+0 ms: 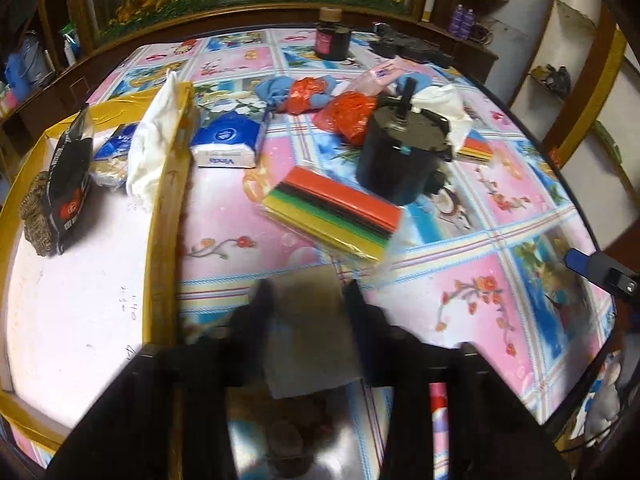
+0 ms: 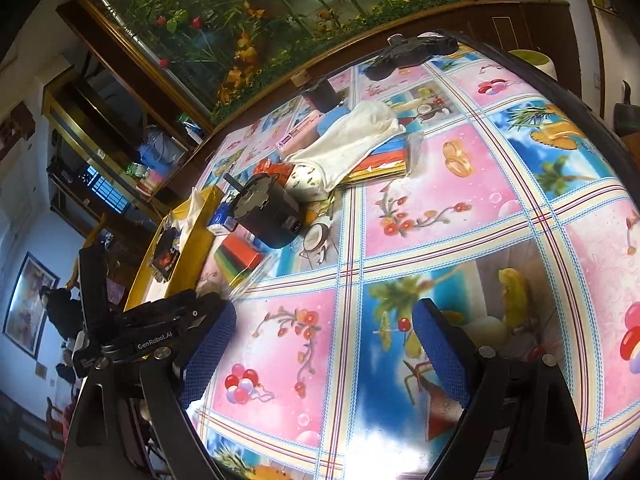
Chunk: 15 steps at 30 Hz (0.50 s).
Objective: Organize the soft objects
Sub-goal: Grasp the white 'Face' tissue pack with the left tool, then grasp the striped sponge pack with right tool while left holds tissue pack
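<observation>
Broadly, a round table (image 2: 460,208) fills both views under a glossy plastic cloth printed in pink and blue squares with flowers, balloons and palm trees. On its left side lies a shallow white tray (image 1: 80,300) with flat sides wrapped in yellow-brown tape; faint handwriting on its floor is too small to read. Inside it rest a shiny black packet (image 1: 70,184) with a red mark, a coarse brown scrubbing pad (image 1: 34,216), a small blue-and-white pack over something tan, and a crumpled white cloth (image 1: 150,148) draped over the tray's wall.

Next in size, a black cylindrical machine (image 1: 400,156) with a stubby shaft on top stands near the middle of the table. Just beside it lies a block of layered sponge sheets (image 1: 340,212) in clear wrap, striped red, black, green and yellow. A soft blue-and-white tissue pack (image 1: 228,142) printed "Vinda" sits just outside the tray. Farther back are crinkled orange bags (image 1: 348,114), blue cloth and a dark jar (image 1: 332,42).

Nearest the left camera, the left gripper (image 1: 306,292) is clenched on a flat grey-brown pad (image 1: 308,320), a rectangular piece pressed between its dark fingers, just above the cloth near the tray's edge. The right gripper (image 2: 324,336), marked "GenRobot.AI", stands released, its blue mesh-textured pads (image 2: 212,352) wide apart over bare cloth with nothing between them.
</observation>
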Tool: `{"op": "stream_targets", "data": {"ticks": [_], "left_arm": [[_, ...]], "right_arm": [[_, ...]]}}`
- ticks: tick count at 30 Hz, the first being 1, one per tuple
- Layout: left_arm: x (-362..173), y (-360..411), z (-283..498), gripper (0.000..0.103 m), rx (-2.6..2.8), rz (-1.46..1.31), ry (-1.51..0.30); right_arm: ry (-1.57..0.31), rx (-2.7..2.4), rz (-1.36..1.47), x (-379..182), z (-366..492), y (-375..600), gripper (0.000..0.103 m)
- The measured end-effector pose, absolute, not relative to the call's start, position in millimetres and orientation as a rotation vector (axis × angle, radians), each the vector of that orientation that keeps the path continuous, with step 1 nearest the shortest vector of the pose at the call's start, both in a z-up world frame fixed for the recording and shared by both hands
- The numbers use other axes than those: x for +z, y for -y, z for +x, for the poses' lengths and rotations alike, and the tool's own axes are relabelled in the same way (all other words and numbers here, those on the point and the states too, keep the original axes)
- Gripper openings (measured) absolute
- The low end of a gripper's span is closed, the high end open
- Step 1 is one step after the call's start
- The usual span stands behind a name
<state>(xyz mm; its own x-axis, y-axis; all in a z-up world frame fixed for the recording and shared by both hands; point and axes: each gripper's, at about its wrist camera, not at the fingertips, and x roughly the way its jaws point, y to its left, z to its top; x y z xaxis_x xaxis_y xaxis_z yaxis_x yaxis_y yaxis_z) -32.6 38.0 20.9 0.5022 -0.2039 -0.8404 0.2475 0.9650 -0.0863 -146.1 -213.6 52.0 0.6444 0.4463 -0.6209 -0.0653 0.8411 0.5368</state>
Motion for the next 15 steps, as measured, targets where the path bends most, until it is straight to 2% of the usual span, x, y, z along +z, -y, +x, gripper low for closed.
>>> {"op": "stream_targets", "data": {"ticks": [6, 15], "left_arm": [[22, -47, -62, 0.028, -0.352, -0.026, -1.007], [23, -77, -100, 0.028, -0.439, -0.178, -1.001]], "right_arm": [[-0.862, 0.365, 0.466, 56, -138, 184, 0.091], [-0.943, 0.564, 0.289, 76, -76, 81, 0.092]]}}
